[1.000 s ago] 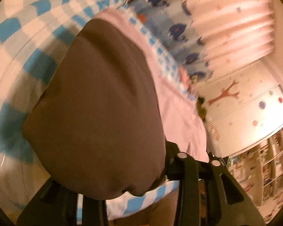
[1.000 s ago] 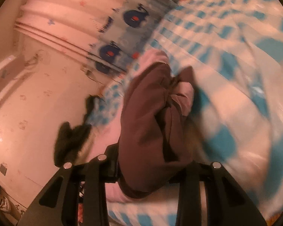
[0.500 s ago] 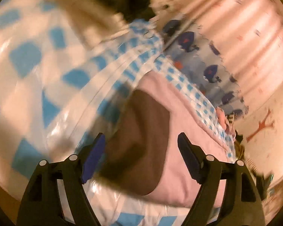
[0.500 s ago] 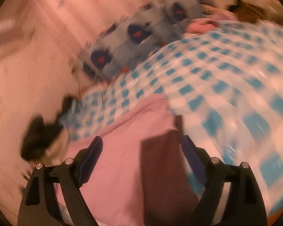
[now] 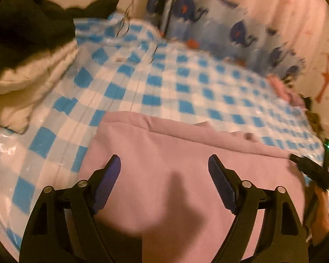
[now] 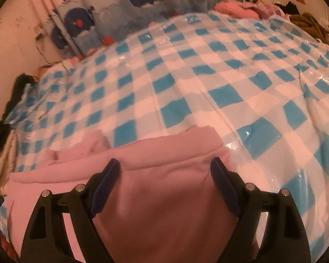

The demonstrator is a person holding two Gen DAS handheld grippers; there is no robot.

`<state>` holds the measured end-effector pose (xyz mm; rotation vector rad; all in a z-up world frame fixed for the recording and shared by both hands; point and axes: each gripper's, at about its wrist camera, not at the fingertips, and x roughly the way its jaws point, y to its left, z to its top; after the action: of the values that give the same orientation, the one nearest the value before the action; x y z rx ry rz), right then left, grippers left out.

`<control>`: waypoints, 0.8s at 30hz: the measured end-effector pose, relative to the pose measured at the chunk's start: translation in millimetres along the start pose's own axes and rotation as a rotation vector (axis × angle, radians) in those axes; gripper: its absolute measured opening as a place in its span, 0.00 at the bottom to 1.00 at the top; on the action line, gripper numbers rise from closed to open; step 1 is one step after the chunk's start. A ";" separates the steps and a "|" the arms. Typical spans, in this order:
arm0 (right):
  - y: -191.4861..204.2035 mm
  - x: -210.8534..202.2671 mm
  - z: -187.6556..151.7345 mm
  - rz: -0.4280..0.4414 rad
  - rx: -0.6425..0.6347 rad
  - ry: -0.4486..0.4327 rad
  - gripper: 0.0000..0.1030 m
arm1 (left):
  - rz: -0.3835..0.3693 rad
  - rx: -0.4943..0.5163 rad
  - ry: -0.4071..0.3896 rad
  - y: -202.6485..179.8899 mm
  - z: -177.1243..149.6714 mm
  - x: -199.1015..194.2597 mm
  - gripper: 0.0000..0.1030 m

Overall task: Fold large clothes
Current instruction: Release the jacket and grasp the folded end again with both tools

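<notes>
I see one pink garment (image 5: 186, 153) lying flat on the bed (image 5: 164, 81), which has a blue and white checked cover, and it sits at the near edge right under both of my grippers. I have two grippers. The left gripper (image 5: 164, 168) has its two fingers (image 5: 108, 182) wide apart and getting wider, with nothing pinched between them, only the pink cloth lying below. The right gripper (image 6: 165, 171) also has two fingers (image 6: 105, 182) set wide, and they hold nothing. A dark shadow falls on the cloth under each gripper, so I cannot tell what that part of the cloth looks like. The near end of the garment is cut off by the bottom of both pictures. In the left view I can see the tip of the other gripper at the right edge, with a hand (image 5: 320, 217) under it, partly cut off. There is one white pillow or quilt (image 5: 26, 83) at the left with something dark (image 5: 22, 22) on top that I cannot make out. One whale-print cushion (image 6: 147, 6) stands along the wall. A small pile of clothes (image 6: 247, 7) lies at the far side of the bed, too blurry to count
</notes>
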<state>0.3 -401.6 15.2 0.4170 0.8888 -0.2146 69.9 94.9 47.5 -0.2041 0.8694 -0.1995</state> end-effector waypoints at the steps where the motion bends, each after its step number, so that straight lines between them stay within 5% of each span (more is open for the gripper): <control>1: -1.0 10.7 1.7 -0.009 -0.002 0.021 0.80 | 0.004 -0.024 0.035 3.8 -1.1 14.6 0.76; 6: 0.2 45.6 10.7 -0.027 0.001 0.098 0.90 | 0.038 -0.089 0.138 18.4 -27.5 61.0 0.77; 10: -0.9 40.7 19.0 -0.010 -0.012 0.157 0.91 | -0.025 -0.114 0.119 29.2 -31.5 27.1 0.77; 13: -17.9 -12.7 11.5 0.118 0.003 0.098 0.90 | -0.053 -0.132 0.061 51.9 -49.7 -26.1 0.77; 19: -102.0 -133.7 -73.4 0.227 0.117 0.025 0.92 | -0.013 -0.210 0.027 118.9 -129.9 -107.8 0.80; 24: -159.9 -153.4 -150.5 0.324 0.340 0.117 0.92 | -0.078 -0.331 0.109 148.4 -178.4 -113.2 0.80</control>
<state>-256.5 -477.9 10.1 0.8886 0.8872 -0.0413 -125.7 249.4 -19.7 -0.5410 1.0010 -0.1391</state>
